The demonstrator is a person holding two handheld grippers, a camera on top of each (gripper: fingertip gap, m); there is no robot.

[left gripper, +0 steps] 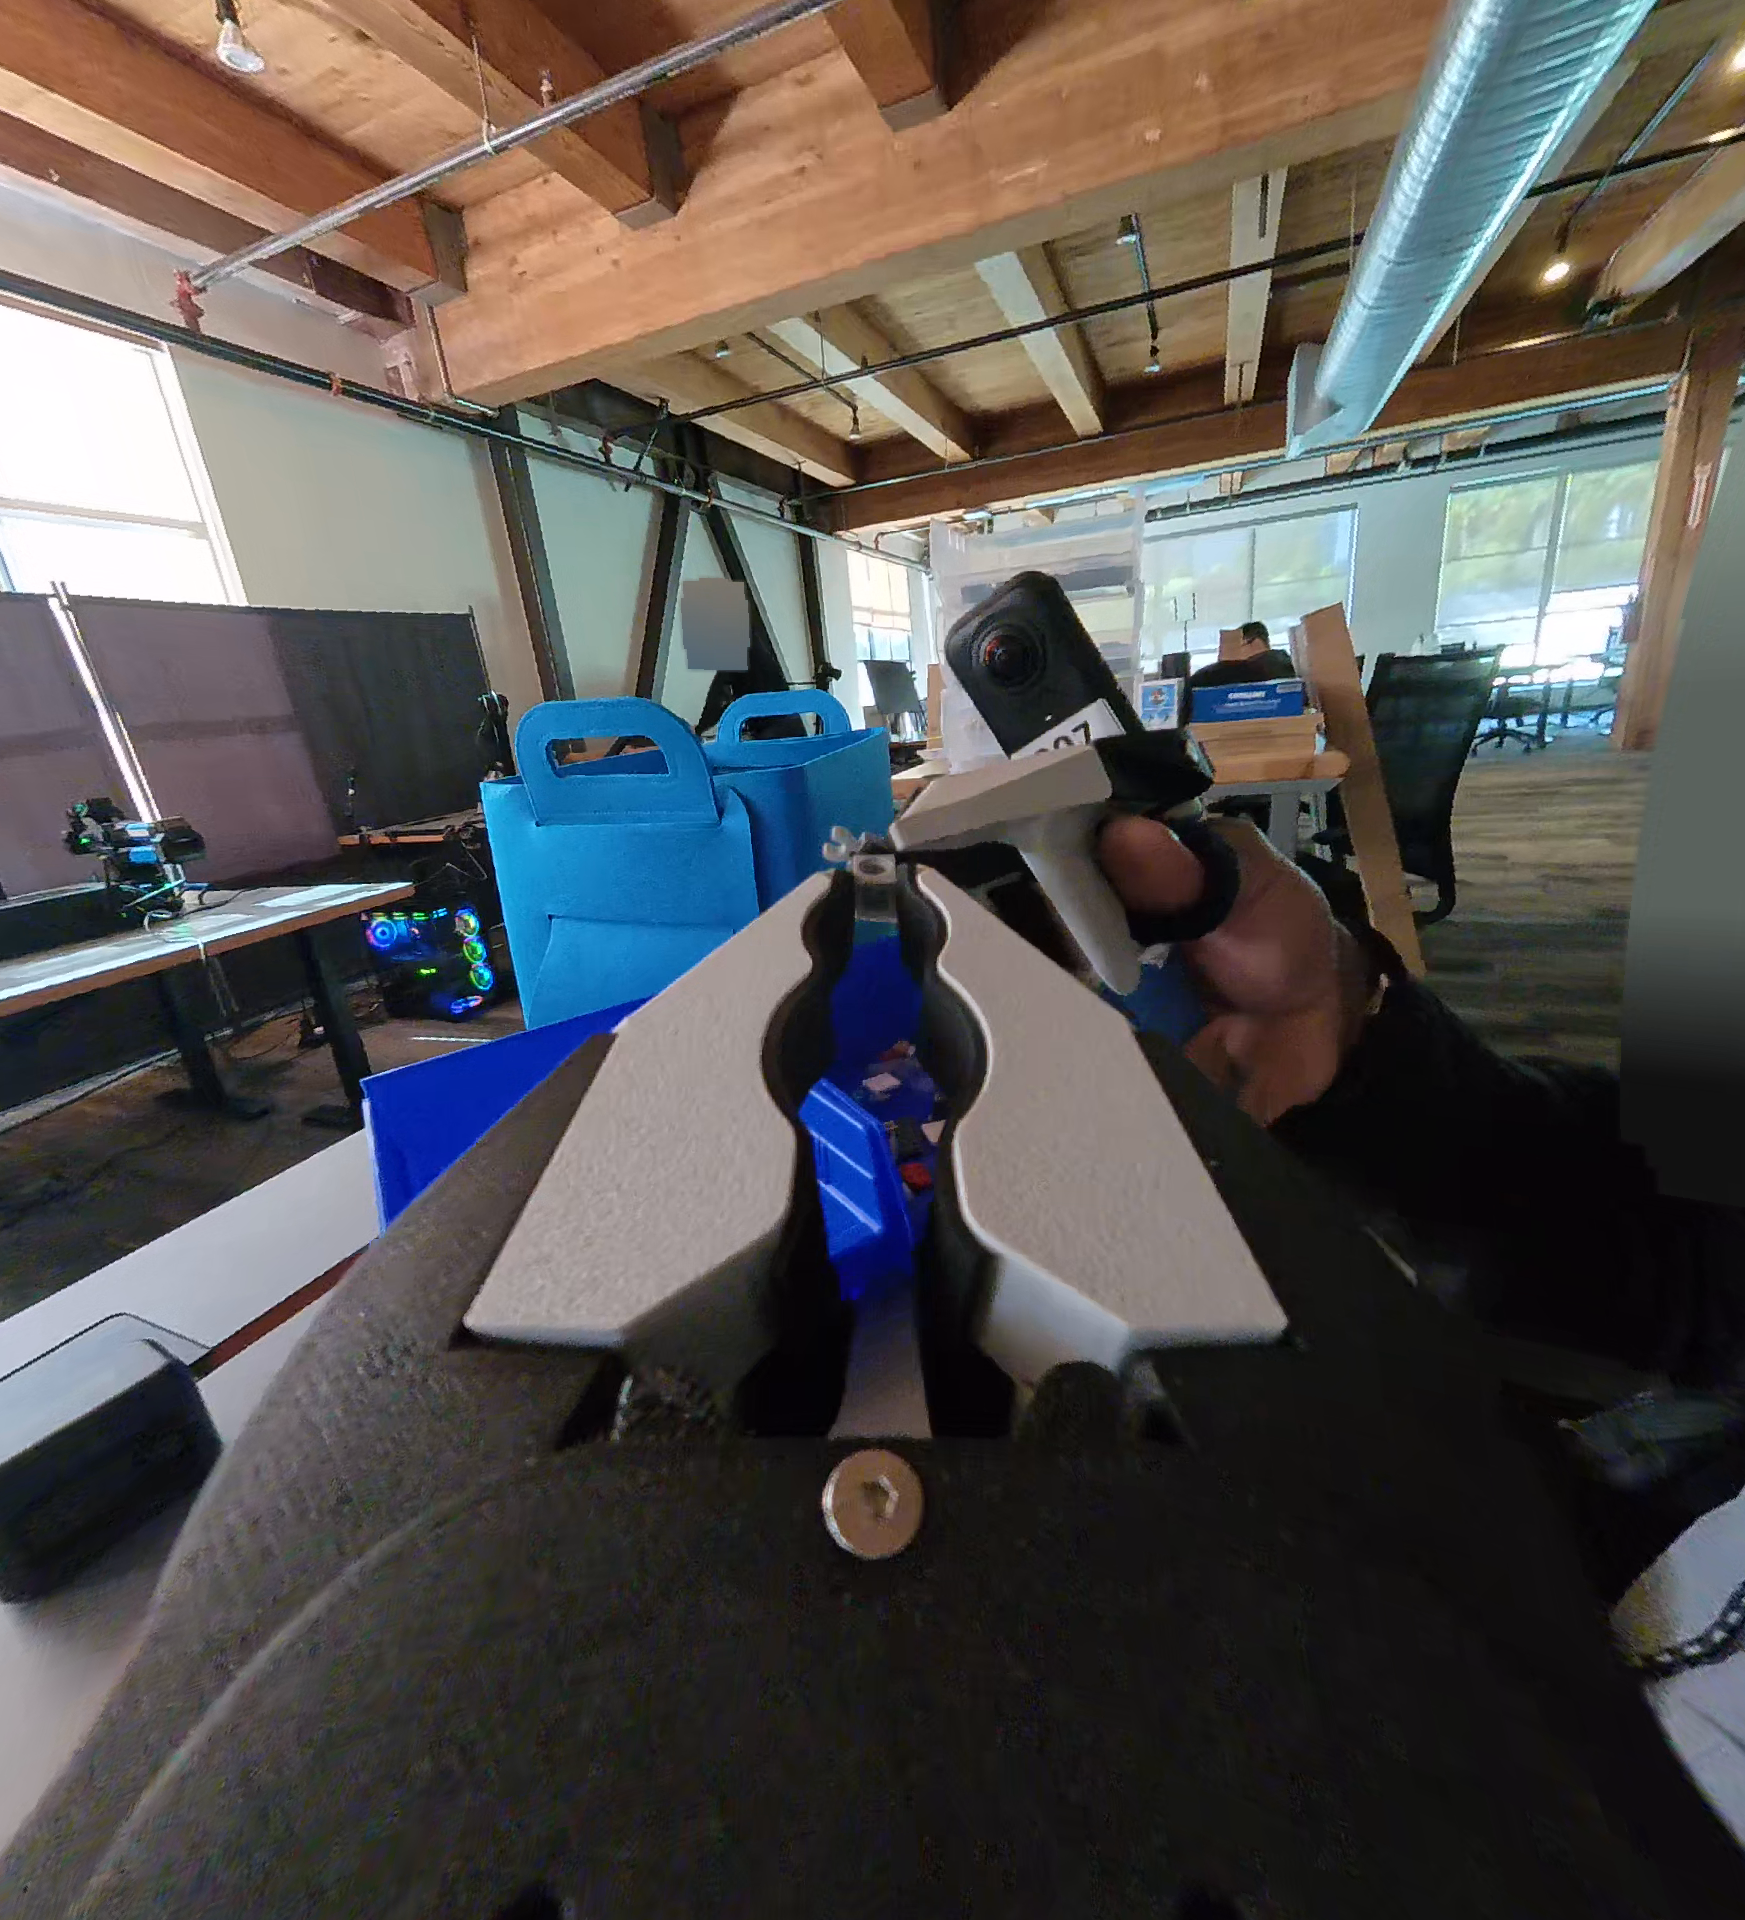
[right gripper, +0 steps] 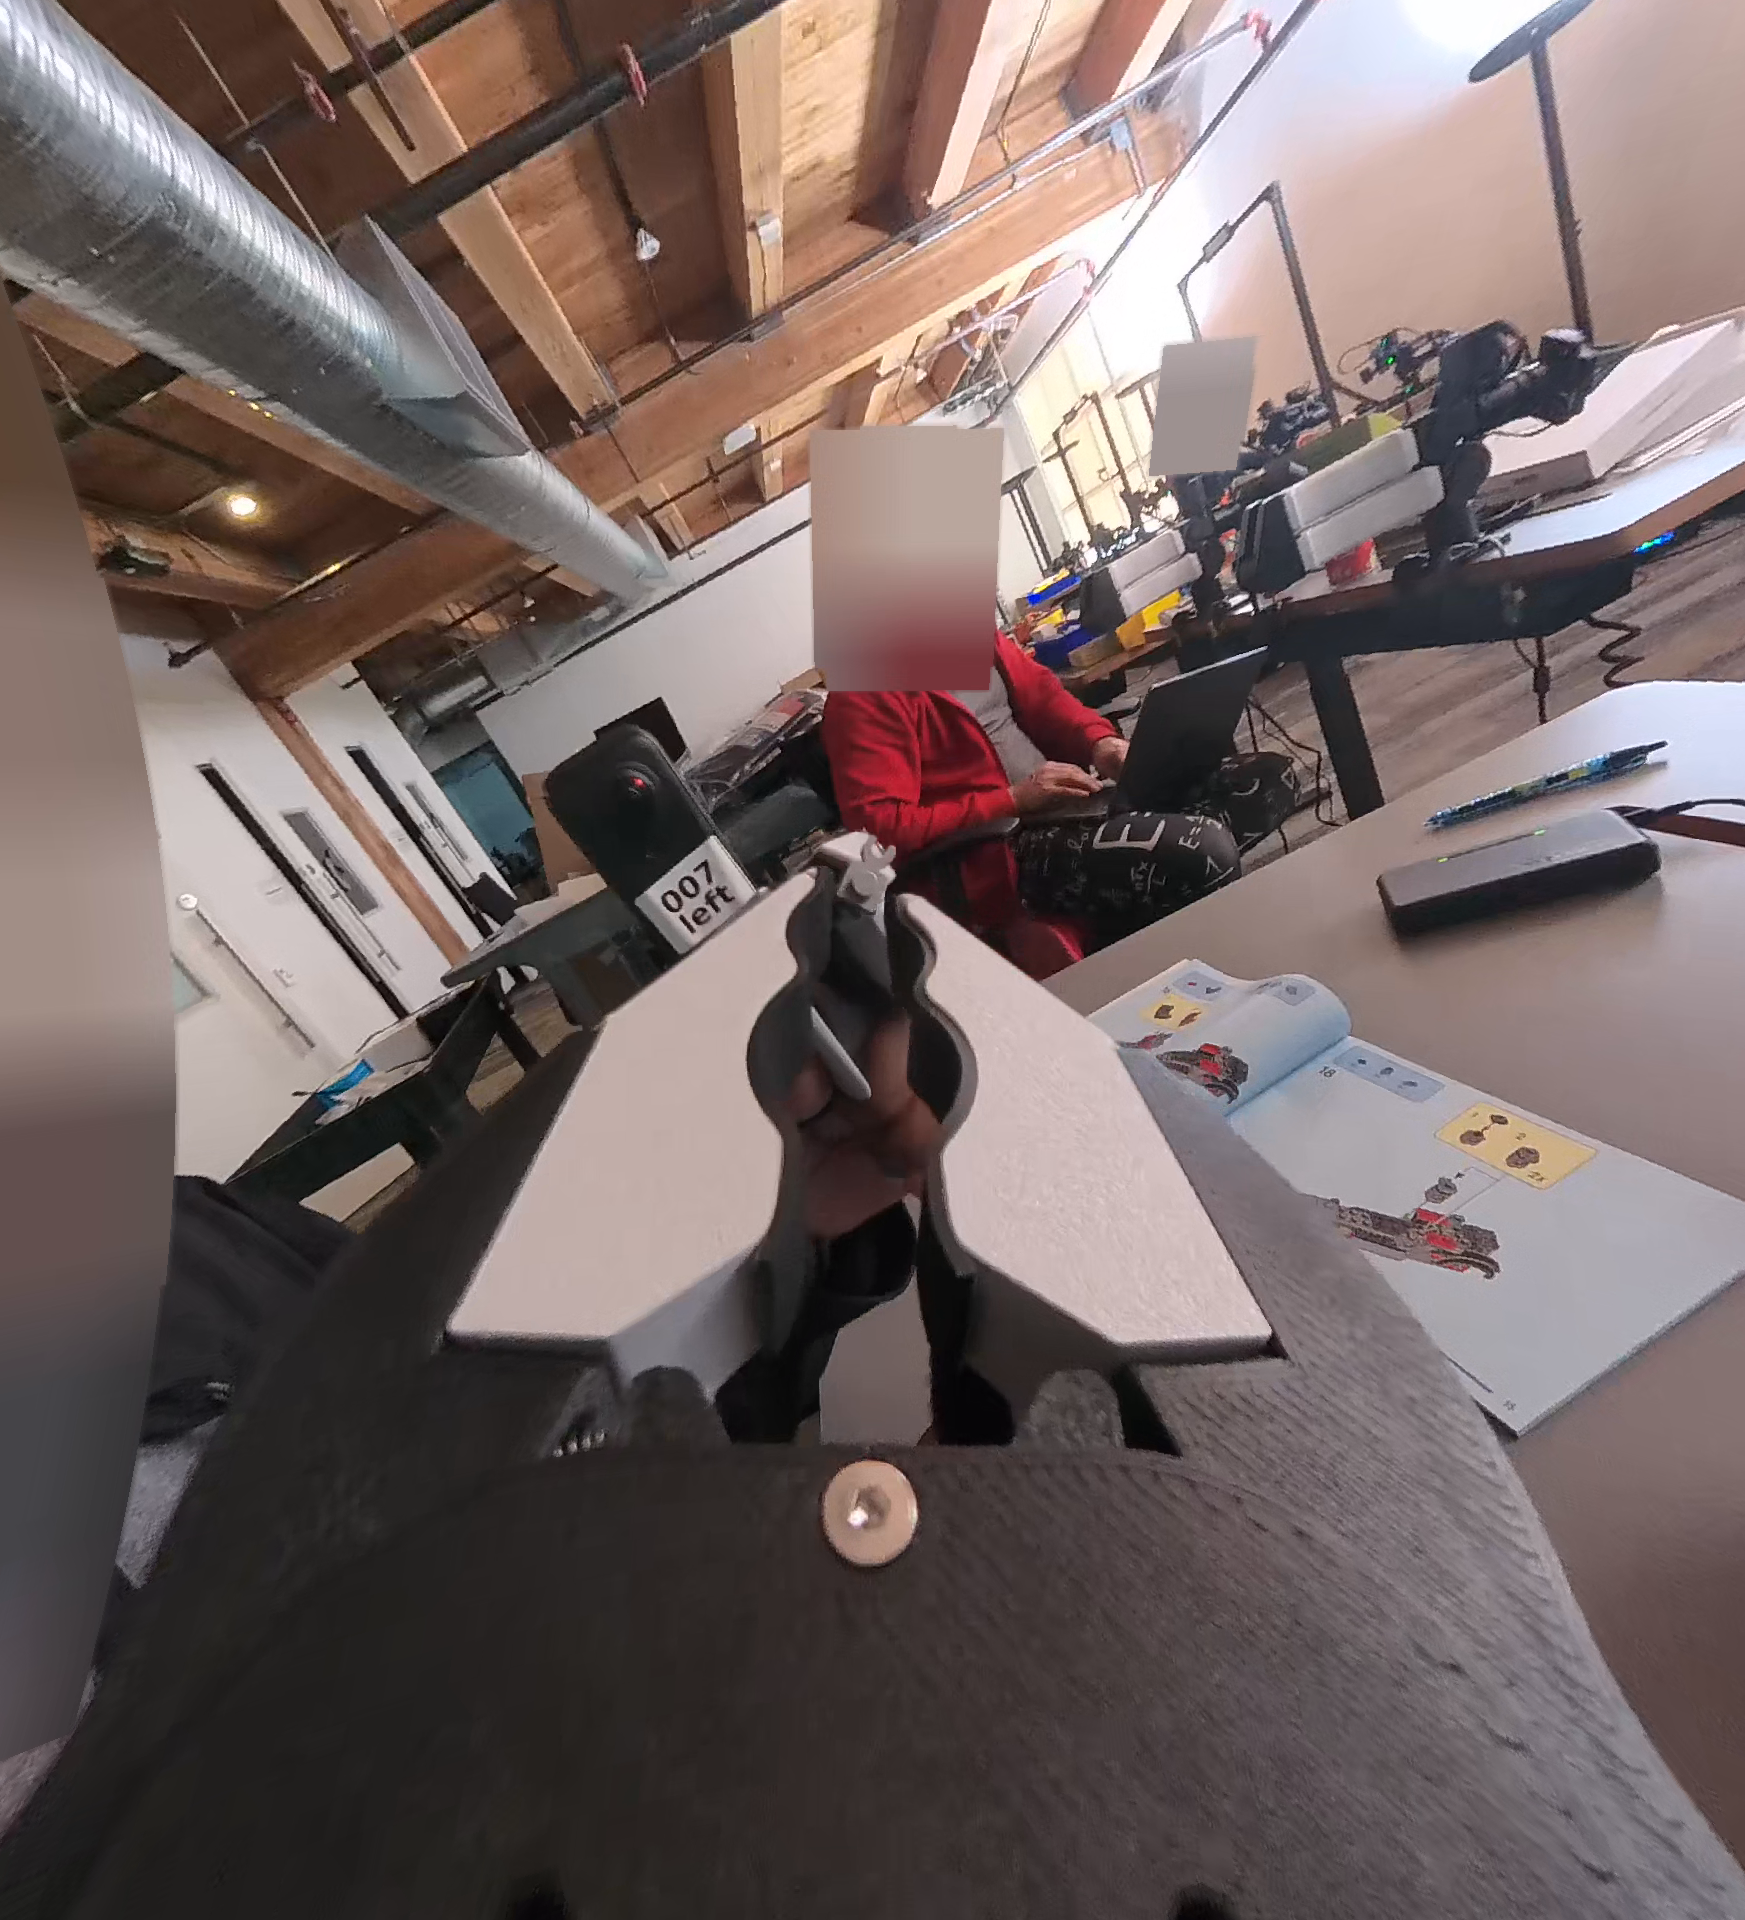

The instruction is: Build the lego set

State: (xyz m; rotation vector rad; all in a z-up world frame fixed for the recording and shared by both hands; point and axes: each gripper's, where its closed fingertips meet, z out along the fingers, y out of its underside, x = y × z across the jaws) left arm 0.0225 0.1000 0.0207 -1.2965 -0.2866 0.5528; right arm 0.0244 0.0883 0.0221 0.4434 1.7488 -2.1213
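Observation:
In the left wrist view my left gripper [left gripper: 870,883] is shut on a small grey lego piece [left gripper: 873,896], held up in the air above a blue parts bin [left gripper: 452,1101]. My right gripper [left gripper: 912,831] reaches in from the upper right, and its tips meet the same spot. In the right wrist view my right gripper [right gripper: 860,883] is shut on a small light grey lego piece [right gripper: 863,868]. The left gripper's camera [right gripper: 629,800] shows just behind it. Whether the two pieces are joined is hidden by the fingers.
An open instruction booklet [right gripper: 1419,1153] lies on the grey table [right gripper: 1470,997], with a black power bank [right gripper: 1522,873] and a pen [right gripper: 1543,777] farther back. Two blue felt bags [left gripper: 629,862] stand behind the bin. A black box [left gripper: 68,1455] sits at the left. A person in red [right gripper: 909,769] sits beyond the table.

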